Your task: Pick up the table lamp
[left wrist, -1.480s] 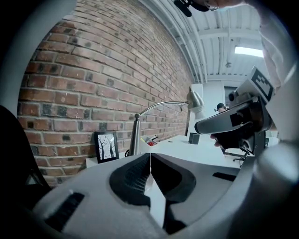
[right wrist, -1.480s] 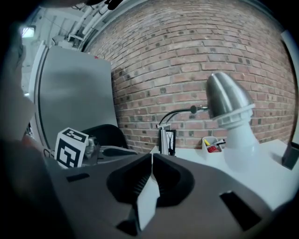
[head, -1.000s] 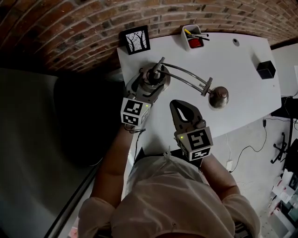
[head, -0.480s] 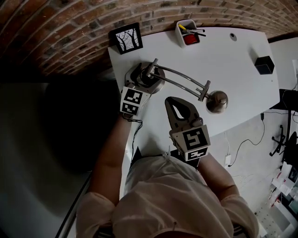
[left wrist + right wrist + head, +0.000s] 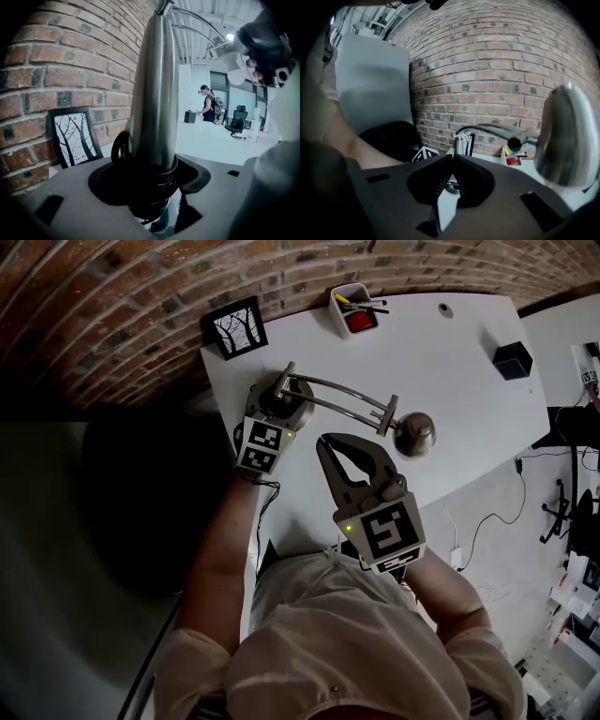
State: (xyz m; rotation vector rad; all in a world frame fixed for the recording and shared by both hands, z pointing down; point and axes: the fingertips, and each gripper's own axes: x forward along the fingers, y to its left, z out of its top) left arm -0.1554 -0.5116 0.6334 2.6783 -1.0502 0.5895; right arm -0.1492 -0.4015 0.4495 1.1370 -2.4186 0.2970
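Observation:
The metal table lamp [image 5: 286, 392] stands on the white table [image 5: 459, 399] by the brick wall. Its two curved rods reach right to the dome head [image 5: 413, 434]. My left gripper [image 5: 272, 413] is at the lamp's foot. In the left gripper view the upright post [image 5: 154, 93], wound with black cord low down, fills the space between the jaws of the left gripper [image 5: 154, 164], which are closing and touch it on both sides. My right gripper [image 5: 341, 444] hovers shut and empty in front of the lamp. The right gripper [image 5: 452, 157] sees the head [image 5: 567, 136] close at its right.
A framed tree picture [image 5: 234, 327] leans on the wall behind the lamp. A white cup of pens [image 5: 354, 310] and a black box [image 5: 513, 360] stand further right. The table's front edge is near my body. Cables lie on the floor at right.
My left gripper has sunk closer onto the lamp's post and its jaws have narrowed around it. The right gripper has risen, still shut. The lamp has not moved.

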